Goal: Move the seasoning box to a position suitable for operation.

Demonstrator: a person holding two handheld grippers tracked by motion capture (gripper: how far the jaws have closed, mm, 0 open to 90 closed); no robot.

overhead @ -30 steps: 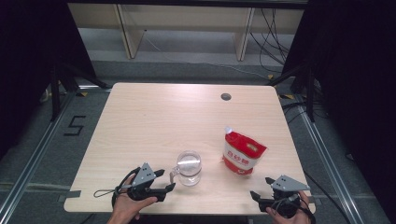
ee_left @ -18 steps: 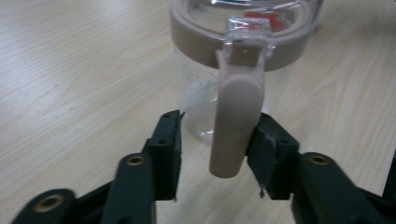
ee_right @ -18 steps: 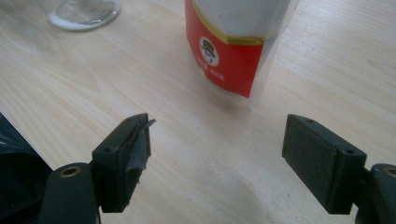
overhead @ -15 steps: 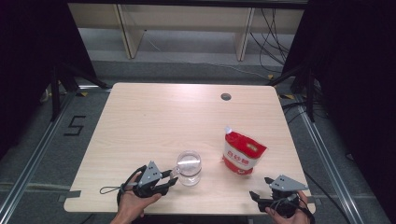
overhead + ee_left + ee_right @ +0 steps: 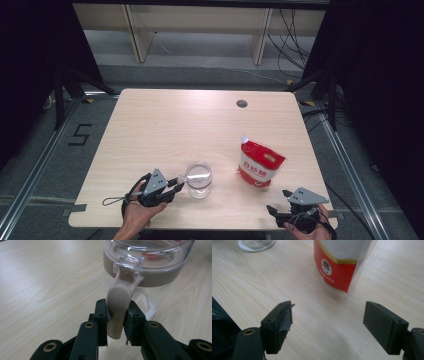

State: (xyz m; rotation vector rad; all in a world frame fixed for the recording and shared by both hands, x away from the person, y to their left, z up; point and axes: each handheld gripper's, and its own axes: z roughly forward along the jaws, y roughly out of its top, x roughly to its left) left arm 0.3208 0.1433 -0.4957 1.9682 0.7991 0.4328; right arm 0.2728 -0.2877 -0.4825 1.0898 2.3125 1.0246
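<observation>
Two grippers work near the table's [image 5: 150, 125] near edge in the high view: the left gripper [image 5: 176, 184] touches the jar [image 5: 199, 179], the right gripper [image 5: 280, 210] waits beyond the pouch [image 5: 260, 165], right of the jar. Left gripper view: jaws, just closing, pinch the jar's latch [image 5: 118, 307]; a hard pull could tip the jar. Right gripper view: jaws wide, empty, short of the pouch [image 5: 337, 267].

Light wood table [image 5: 165, 125], dark round grommet hole [image 5: 242, 104] at far edge. Clear glass jar [image 5: 199, 179] stands just ahead of the left gripper [image 5: 176, 183]; red-white pouch [image 5: 260, 163] stands ahead of the right gripper [image 5: 278, 212], apart.
</observation>
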